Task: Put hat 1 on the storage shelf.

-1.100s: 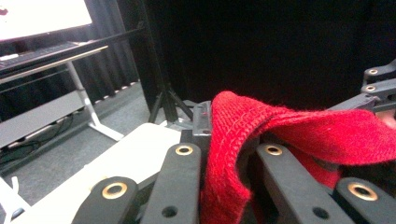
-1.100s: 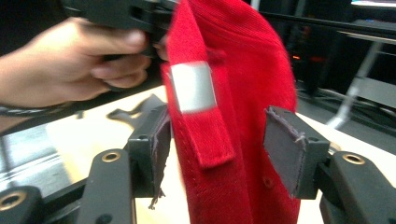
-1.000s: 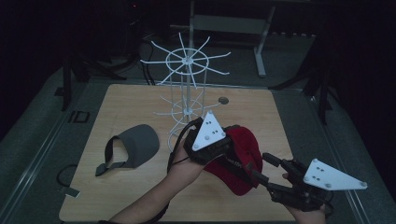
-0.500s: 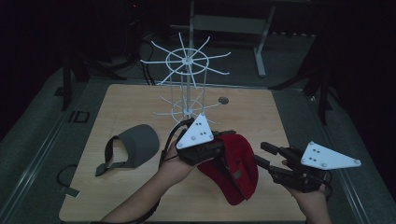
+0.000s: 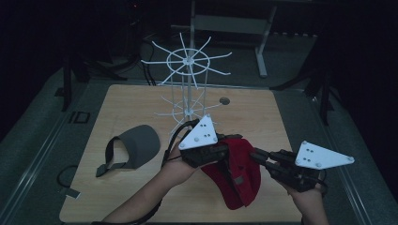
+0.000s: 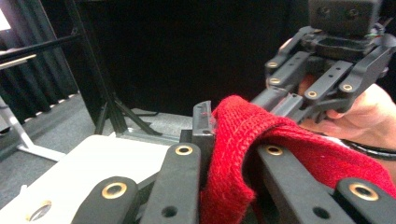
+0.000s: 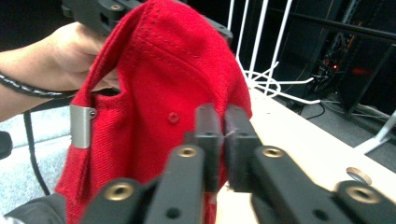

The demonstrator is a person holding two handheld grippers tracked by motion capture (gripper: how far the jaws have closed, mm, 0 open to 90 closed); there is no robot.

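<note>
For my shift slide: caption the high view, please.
Both grippers, left and right, hold a red fabric cap above the wooden table, near a white wire rack.

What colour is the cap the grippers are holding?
Red. The cap shows best in the right gripper view.

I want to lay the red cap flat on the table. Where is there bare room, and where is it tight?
Bare wood lies right of the white wire rack, out to the table edge, and along the near-left edge below the grey visor. It is tight mid-table, where both tongs grip the red cap near the rack's foot.
</note>
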